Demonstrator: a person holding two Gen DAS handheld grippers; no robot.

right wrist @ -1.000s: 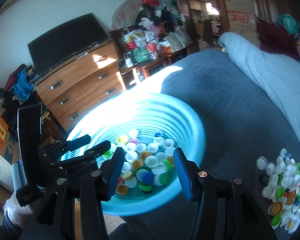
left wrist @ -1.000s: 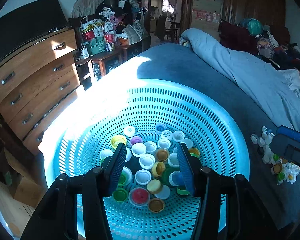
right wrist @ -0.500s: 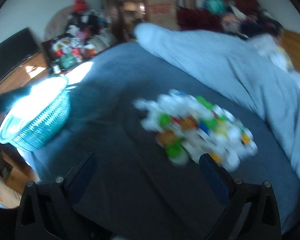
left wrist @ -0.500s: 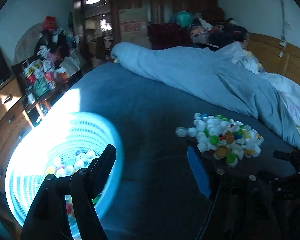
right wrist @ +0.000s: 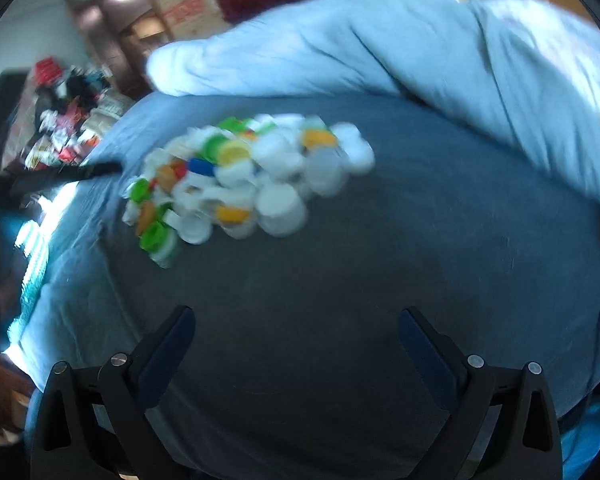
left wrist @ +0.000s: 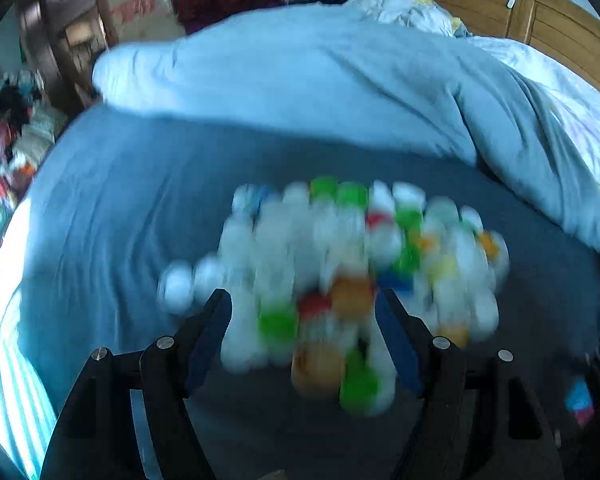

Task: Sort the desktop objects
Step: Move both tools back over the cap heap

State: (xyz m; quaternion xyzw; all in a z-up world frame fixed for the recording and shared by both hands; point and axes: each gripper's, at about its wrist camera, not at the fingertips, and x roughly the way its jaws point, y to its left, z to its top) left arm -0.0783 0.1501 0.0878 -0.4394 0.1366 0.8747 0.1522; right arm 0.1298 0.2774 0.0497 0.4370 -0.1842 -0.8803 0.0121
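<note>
Because the bottle caps (left wrist: 340, 280) lie heaped mid-frame on the grey bedsheet (left wrist: 120, 200), the left gripper (left wrist: 304, 312) hangs over their near edge, jaws opening and empty — the right gripper (right wrist: 296, 328), spread wide, holds nothing.

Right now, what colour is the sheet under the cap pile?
Dark grey-blue sheet; clearest in the right wrist view.

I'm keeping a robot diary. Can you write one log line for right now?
left claw: opening, over caps | right claw: open, empty | caps: piled on bed
</note>
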